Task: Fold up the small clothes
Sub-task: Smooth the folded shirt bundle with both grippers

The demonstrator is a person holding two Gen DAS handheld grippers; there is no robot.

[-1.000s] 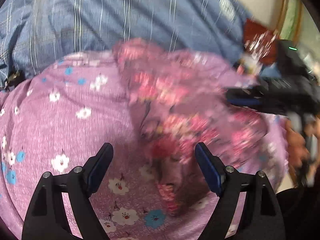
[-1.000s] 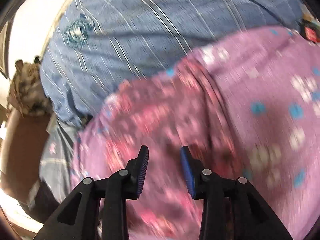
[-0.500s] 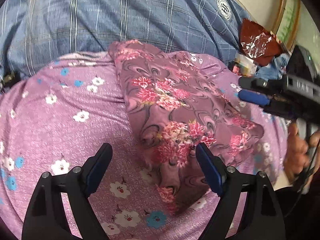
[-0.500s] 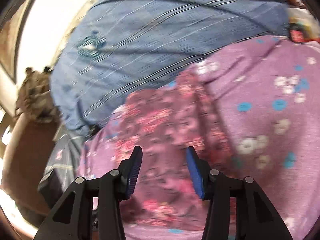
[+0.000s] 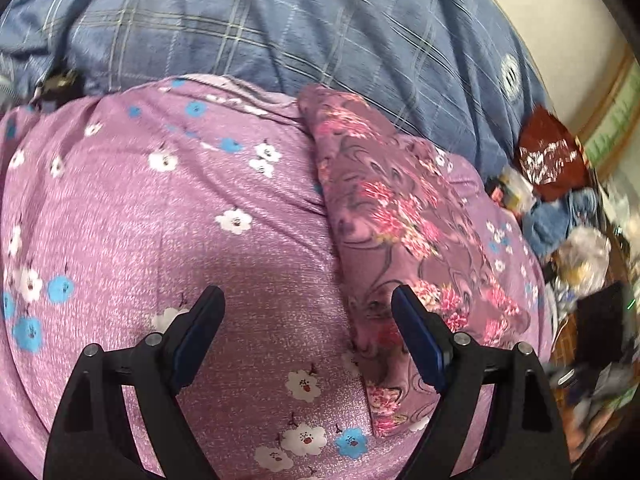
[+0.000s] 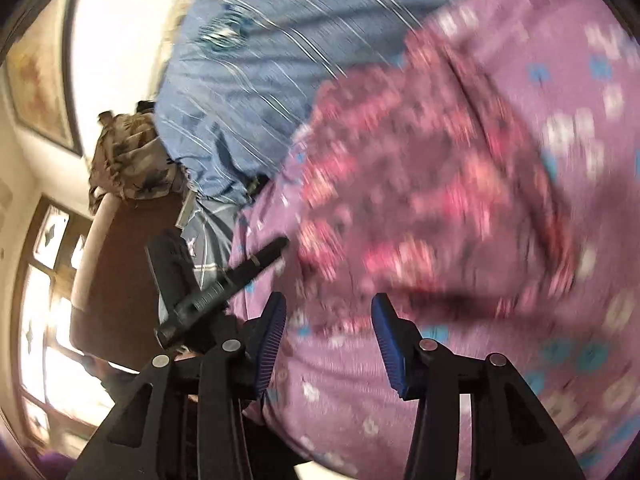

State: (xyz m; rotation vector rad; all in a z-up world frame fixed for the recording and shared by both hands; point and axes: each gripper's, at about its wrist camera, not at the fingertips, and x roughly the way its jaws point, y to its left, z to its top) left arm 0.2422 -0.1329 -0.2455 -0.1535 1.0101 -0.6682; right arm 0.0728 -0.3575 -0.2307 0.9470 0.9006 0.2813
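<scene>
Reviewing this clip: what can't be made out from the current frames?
- Right wrist view: motion blur smears the pink floral garment; its folds are unreadable.
- Left wrist view: the garment's near end sits behind the left gripper's right finger.
- Left wrist view: clutter at the right edge is blurred.

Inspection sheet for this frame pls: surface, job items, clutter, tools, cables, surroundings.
Surface: purple flowered sheet over a rounded mound; blue plaid blanket behind it.
Job's things: folded mauve rose-print garment lying on the sheet, held by neither tool.
Clutter: dark red foil bag, a blue cloth and mixed small items at the sheet's right edge, too blurred to name.
Grippers: left tool open, hovering over the sheet beside the garment; right tool open, in front of the garment's near edge, view motion-blurred.
Cables: nothing seen.
Surroundings: pale wall, framed picture, window, brown chair with patterned cloth draped over it.
</scene>
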